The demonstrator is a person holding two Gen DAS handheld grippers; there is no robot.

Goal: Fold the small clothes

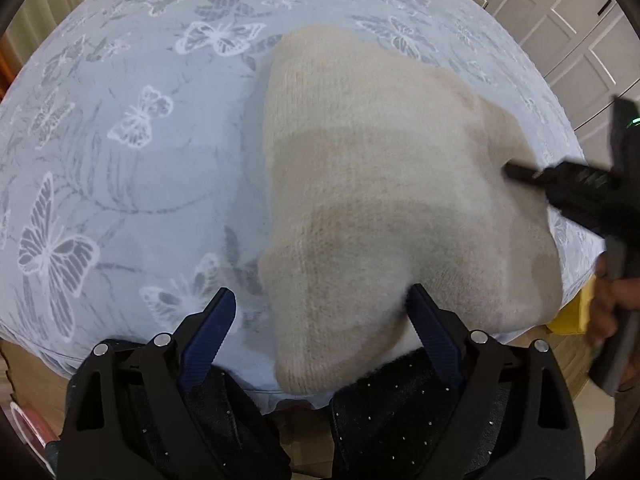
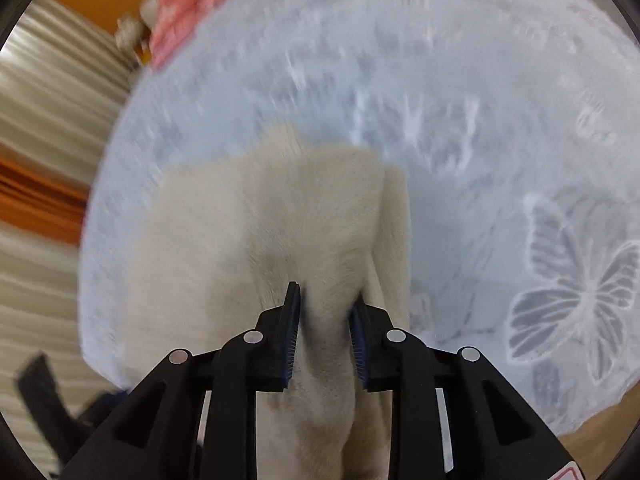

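Bright, even indoor light, source not visible. Soft shadow band across cream knit garment (image 1: 392, 184) and on butterfly-print cloth (image 1: 132, 184) toward 9 o'clock. Left wrist view mostly sharp; right gripper (image 1: 516, 172) smeared at 3 o'clock. Right wrist view heavily motion-blurred, worst from 10 to 2 o'clock. Strong fisheye bulge, dark vignette at corners.

A pale blue butterfly-print cloth (image 1: 120, 152) covers the table, with white panelled cupboard doors (image 1: 576, 28) at two o'clock and cream pleated curtains (image 2: 52, 92) at nine.
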